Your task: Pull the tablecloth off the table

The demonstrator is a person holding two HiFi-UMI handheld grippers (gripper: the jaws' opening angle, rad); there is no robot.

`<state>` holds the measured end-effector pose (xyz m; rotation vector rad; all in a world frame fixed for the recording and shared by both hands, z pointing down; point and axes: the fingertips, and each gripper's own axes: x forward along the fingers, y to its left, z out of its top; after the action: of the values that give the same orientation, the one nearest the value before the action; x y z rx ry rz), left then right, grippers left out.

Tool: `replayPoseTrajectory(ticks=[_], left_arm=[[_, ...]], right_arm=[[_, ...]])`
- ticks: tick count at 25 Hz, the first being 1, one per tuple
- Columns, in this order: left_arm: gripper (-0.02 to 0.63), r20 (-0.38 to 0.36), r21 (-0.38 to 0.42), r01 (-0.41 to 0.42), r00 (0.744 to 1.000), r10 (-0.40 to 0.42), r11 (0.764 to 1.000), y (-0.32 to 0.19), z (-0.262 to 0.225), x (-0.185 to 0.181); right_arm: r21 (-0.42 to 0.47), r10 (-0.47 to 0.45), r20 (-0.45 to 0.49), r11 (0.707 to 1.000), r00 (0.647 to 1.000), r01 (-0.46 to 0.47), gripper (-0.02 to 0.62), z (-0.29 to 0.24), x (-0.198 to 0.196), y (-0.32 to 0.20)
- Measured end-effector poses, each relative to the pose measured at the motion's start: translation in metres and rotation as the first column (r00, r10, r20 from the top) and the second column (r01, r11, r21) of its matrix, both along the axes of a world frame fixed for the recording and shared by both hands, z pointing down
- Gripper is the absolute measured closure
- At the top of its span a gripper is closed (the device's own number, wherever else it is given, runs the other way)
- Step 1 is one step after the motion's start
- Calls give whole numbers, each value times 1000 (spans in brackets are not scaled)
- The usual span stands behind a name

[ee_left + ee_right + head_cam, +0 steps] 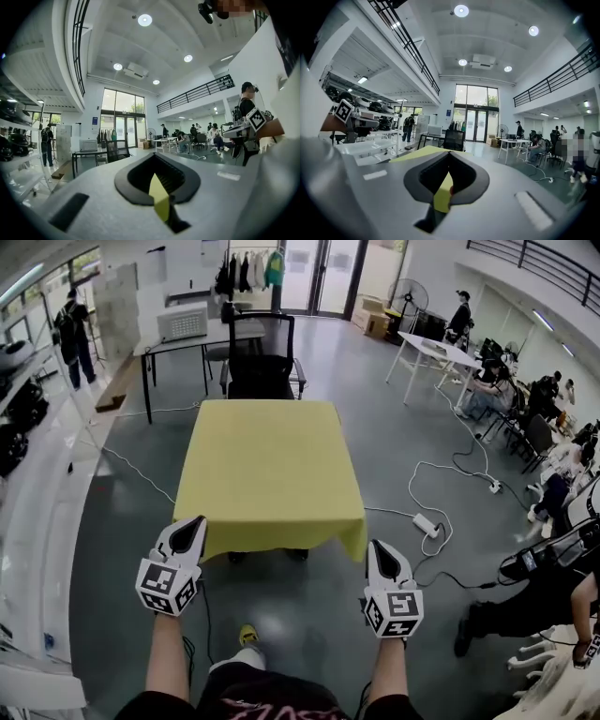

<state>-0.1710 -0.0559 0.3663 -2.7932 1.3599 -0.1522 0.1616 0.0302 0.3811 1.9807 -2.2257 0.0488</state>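
Both grippers are closed on the cloth, one at each near corner. Head view: the left gripper [190,533] is at the near left corner and the right gripper [381,557] at the near right corner of the yellow cloth [267,465]. The cloth covers the table, of which only the dark feet [236,557] show under the near hem. The cloth lies straight ahead of both grippers, its long axis running away from the person toward the chair [261,357]. Neither gripper is clearly nearer; they sit at about the same level across the near edge. Judgement: the pull must come straight back toward the person, both sides together, or the cloth will skew. The top surface is plain, flat and nearly free of creases; the hem hangs over the near edge and sides, lowest at the corners. Left gripper view: the left gripper [157,187] has its jaws pressed together on a narrow yellow fold of cloth [161,202] that stands up between them. Right gripper view: the right gripper [445,185] pinches a yellow fold [440,199] in the same way, and the flat cloth top [419,153] shows beyond the jaws, ahead and slightly left.
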Motion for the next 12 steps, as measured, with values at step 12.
replayPoseTrajectory(ticks=[12], left_arm=[[601, 27, -43, -42, 999, 43, 998, -133, 6, -32]], right_arm=[[-47, -15, -85, 999, 996, 11, 581, -8, -33, -128]])
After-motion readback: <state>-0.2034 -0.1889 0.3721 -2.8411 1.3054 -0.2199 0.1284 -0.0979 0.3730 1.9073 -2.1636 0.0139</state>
